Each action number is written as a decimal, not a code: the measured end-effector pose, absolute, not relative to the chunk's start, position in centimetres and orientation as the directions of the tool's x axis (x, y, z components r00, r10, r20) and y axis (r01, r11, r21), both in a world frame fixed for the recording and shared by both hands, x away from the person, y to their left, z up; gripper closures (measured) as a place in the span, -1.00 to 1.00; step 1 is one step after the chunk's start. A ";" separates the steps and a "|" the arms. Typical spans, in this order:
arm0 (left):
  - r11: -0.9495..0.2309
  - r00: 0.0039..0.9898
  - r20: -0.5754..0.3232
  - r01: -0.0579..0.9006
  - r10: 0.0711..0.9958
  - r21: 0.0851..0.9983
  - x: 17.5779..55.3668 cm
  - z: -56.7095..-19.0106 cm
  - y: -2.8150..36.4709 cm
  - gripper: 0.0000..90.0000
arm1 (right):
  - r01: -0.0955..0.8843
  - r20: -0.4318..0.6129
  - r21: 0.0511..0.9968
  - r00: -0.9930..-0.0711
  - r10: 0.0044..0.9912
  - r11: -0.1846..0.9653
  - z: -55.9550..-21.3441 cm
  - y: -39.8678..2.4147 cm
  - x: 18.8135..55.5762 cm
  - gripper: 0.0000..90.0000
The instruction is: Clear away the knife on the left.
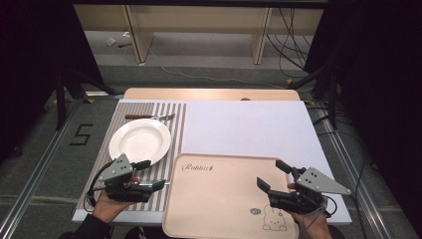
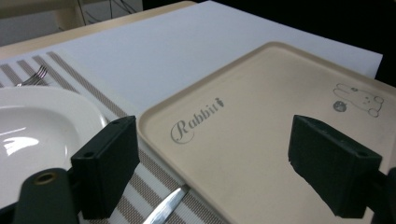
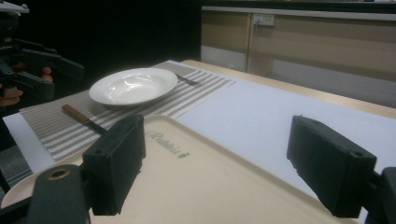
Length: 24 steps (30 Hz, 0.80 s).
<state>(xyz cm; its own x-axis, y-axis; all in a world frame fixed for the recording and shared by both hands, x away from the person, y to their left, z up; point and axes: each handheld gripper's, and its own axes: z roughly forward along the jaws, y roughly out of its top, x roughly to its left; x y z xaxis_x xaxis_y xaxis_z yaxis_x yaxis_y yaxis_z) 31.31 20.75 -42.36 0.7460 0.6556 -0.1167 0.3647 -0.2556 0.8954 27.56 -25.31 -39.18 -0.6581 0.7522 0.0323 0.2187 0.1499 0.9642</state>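
Nearest the table's front edge, the left gripper (image 1: 152, 174) is held in a hand (image 1: 107, 204) over the front end of the striped mat (image 1: 176, 117), its jaws spread wide and holding nothing; they point toward the left rim of the tray (image 1: 219, 199). In the left gripper view the same jaws frame that rim, and the blade of a knife (image 2: 167, 208) lies on the mat between them, its tip just beside the tray's left edge. In the right gripper view the knife's wooden handle points toward the table's front-left corner. The right gripper (image 1: 274, 174), held over the tray's front-right corner, also has its jaws wide apart and empty; the printed rabbit drawing (image 1: 274, 219) lies just in front of it on the tray. The tray, beige and bare, sits at the table's front edge, overlapping the right edge of the mat, with the word "Rabbit" (image 1: 197, 168) printed near its far-left corner. Beyond the left gripper a white plate (image 1: 140, 141) rests on the mat, just beside the tray's far-left corner and apart from it. Farther back, a fork (image 1: 149, 117) lies crosswise near the mat's far edge. A white sheet (image 1: 249, 127) covers the table to the right of the mat, up to the far edge.
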 end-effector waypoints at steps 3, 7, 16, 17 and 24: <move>-0.289 0.739 -0.104 0.385 0.666 0.876 31.5 -42.6 21.2 -0.64 | 0.219 0.031 0.964 -0.658 0.752 0.152 -39.2 -25.3 27.6 -0.54; -0.332 0.741 -0.093 0.405 0.665 0.852 31.9 -42.7 21.7 -0.64 | 0.221 0.034 0.964 -0.657 0.753 0.149 -39.2 -25.3 27.6 -0.54; -0.482 0.740 -0.023 0.461 0.672 0.745 32.4 -43.8 22.5 -0.63 | 0.218 0.035 0.965 -0.658 0.753 0.146 -39.2 -25.4 27.6 -0.54; -0.499 0.743 -0.024 0.473 0.669 0.726 32.5 -44.0 22.6 -0.63 | 0.217 0.033 0.965 -0.658 0.752 0.149 -39.2 -25.4 27.6 -0.54; -0.597 0.741 0.008 0.535 0.671 0.598 32.9 -45.1 23.4 -0.62 | 0.217 0.029 0.964 -0.660 0.750 0.154 -39.2 -25.3 27.6 -0.54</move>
<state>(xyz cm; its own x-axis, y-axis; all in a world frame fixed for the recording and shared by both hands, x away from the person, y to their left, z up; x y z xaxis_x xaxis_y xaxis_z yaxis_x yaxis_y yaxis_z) 32.90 23.41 -45.10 0.7410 0.6715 0.0078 0.5345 -0.5968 0.5984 27.56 -25.34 -39.21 -0.6604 0.7504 0.0291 0.2173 0.1538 0.9639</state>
